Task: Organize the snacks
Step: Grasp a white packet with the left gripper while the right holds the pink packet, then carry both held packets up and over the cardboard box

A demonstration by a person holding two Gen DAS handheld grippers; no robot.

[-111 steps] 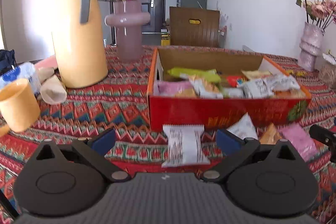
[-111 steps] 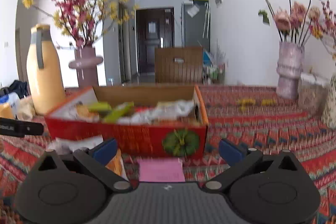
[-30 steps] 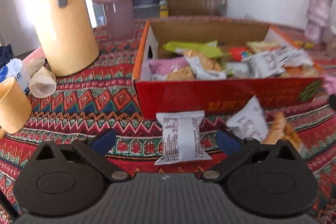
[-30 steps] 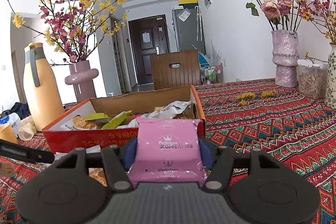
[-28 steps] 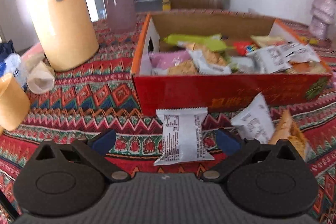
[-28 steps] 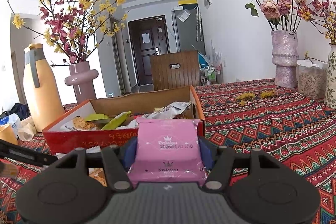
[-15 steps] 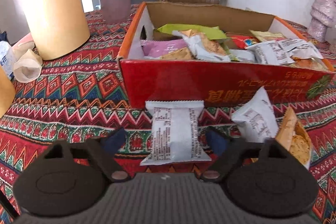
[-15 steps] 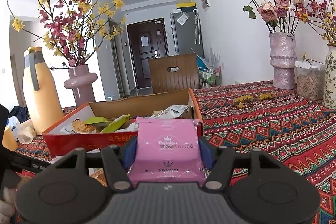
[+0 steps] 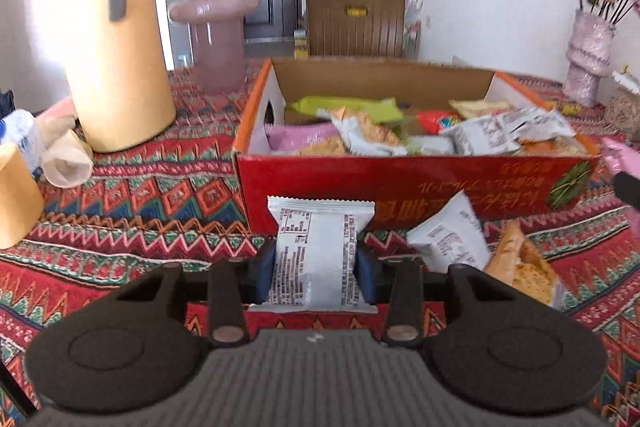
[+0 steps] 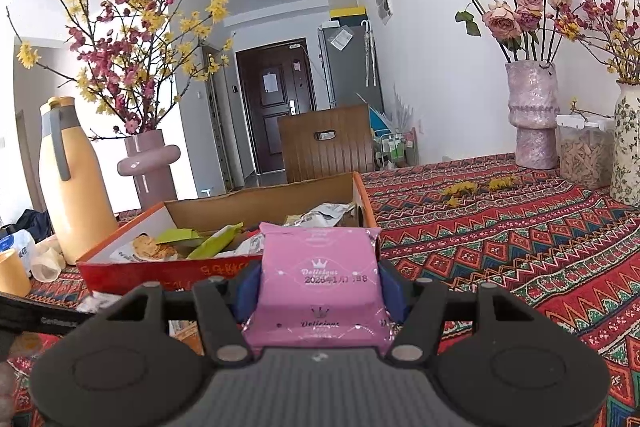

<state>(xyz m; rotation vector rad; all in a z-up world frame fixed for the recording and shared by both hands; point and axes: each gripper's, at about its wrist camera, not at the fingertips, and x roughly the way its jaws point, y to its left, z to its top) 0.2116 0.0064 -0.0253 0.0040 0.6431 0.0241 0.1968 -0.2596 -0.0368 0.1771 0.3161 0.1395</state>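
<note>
- Working over the patterned tablecloth, which is covering the whole table in red zigzag bands.
- Standing at the far left are the tall yellow jug with its grey handle and, just beside it, the pink vase of yellow and pink blossoms.
- Sitting in the middle of the cloth is the red snack box, its top open and already holding a heap of packets: green, pink, silver and orange ones lying mixed together.
- I am clamping my right gripper on the pink packet, its blue pads pressing both sides, and holding it in the air just before the near right corner of the box.
- I am squeezing my left gripper on the white packet, pads pinching its waist, right in front of the box's near wall.
- Lying on the cloth just right of that one are a second white packet and an orange biscuit packet, touching each other.
</note>
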